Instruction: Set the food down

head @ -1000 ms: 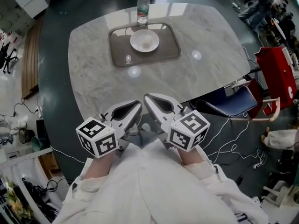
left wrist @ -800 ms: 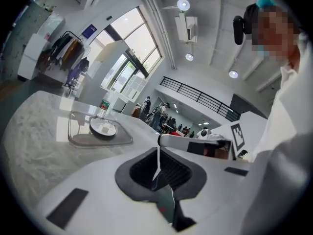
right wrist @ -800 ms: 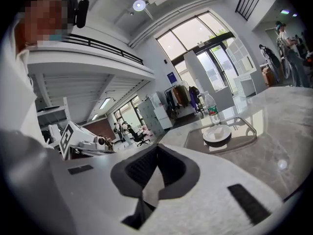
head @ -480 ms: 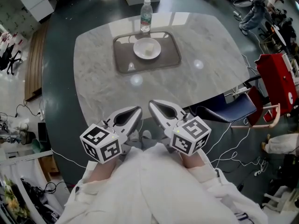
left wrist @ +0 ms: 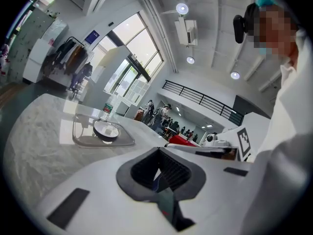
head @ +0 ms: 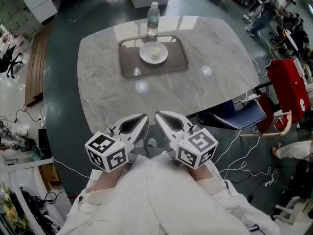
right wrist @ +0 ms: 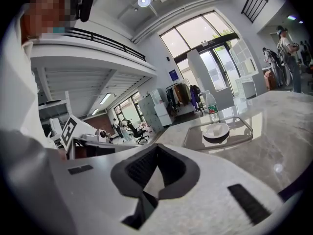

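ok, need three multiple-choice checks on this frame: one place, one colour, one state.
1. Where does the water bottle stand?
A) inside the tray
B) on the table, just beyond the tray's far edge
C) at the table's near edge

2. What colour is the plate?
A) white
B) red
C) black

3. How are the jaws of the right gripper?
A) wide open
B) shut on the plate
C) shut, nothing between them

Key: 1 B, its base sits on marble past the tray's rim. 2 A, it shows white against the dark tray. 3 C, the right gripper view shows the tips together, far from the tray.
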`<state>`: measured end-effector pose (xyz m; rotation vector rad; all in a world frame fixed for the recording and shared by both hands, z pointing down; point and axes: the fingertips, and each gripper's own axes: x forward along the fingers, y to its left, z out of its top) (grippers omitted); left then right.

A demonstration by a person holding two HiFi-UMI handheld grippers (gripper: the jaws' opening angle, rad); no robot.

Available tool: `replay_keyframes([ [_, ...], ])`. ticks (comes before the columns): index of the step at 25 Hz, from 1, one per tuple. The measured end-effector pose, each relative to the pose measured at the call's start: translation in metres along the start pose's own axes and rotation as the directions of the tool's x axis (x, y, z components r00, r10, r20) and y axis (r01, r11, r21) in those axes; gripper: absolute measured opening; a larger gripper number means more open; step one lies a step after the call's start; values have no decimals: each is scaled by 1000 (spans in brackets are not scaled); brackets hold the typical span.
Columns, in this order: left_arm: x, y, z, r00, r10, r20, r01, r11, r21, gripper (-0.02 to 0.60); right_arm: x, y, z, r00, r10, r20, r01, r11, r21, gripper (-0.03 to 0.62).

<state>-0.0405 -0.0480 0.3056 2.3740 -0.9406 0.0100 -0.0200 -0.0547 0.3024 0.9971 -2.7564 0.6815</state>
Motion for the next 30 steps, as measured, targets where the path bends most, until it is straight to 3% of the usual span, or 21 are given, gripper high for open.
replay_keyframes([
  [30,15,20,9,998,-20,-51,22,999,30,15,18,-15,8,999,-21,-34,18,998,-68,2],
])
